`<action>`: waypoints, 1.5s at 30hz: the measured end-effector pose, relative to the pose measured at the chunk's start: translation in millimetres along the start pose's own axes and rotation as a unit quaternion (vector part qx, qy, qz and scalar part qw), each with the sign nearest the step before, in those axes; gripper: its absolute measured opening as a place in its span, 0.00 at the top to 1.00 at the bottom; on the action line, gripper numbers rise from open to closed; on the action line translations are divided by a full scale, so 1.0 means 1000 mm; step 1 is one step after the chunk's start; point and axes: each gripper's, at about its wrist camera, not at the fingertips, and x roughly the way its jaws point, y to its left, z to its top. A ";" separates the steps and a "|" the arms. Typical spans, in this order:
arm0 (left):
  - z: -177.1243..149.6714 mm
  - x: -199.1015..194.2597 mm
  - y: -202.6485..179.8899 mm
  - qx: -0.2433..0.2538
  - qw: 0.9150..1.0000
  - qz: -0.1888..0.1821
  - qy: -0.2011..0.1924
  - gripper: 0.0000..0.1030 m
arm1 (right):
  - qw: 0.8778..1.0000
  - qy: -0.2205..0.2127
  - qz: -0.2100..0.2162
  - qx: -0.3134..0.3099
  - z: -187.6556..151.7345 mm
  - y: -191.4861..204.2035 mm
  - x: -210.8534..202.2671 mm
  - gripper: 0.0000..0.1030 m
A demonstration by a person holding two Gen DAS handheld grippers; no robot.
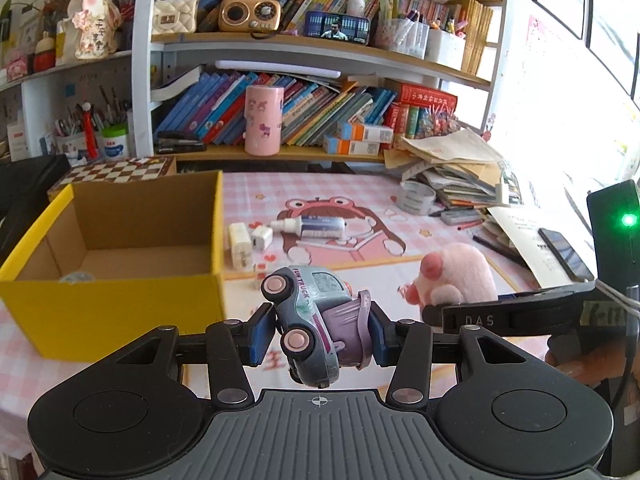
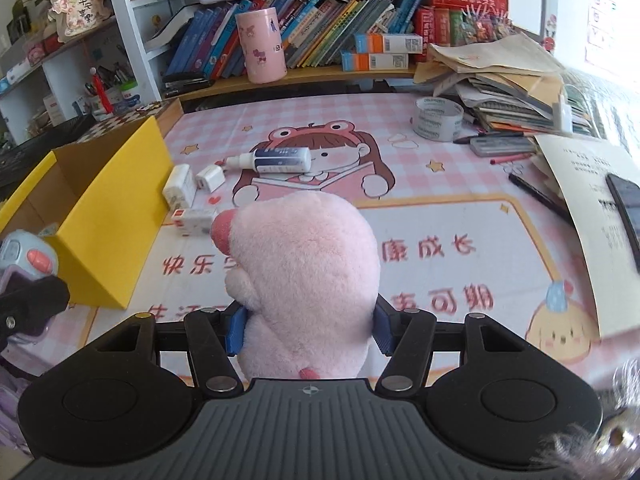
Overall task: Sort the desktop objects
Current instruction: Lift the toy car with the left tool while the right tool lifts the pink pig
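My left gripper is shut on a grey and purple toy car, held on its side above the pink desk mat, just right of the open yellow cardboard box. My right gripper is shut on a pink plush toy, which hides most of its blue pads. In the left wrist view the pink plush toy shows to the right of the car. In the right wrist view the toy car appears at the left edge beside the yellow cardboard box.
On the mat lie a white tube, white chargers, a small white block and a tape roll. A stack of papers, pens and a phone crowd the right side. Bookshelves with a pink canister stand behind.
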 end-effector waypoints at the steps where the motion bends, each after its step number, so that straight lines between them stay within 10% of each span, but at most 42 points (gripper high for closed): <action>1: -0.003 -0.005 0.004 0.001 1.000 -0.001 0.001 0.55 | 1.000 -0.001 -0.002 0.000 -0.004 0.005 -0.004 0.45; 21: -0.047 -0.070 0.069 0.019 0.999 -0.017 0.033 0.55 | 0.999 0.023 -0.002 0.031 -0.091 0.096 -0.043 0.45; 45: -0.073 -0.106 0.108 -0.042 0.998 0.027 0.026 0.55 | 0.996 0.049 0.044 -0.065 -0.103 0.154 -0.049 0.45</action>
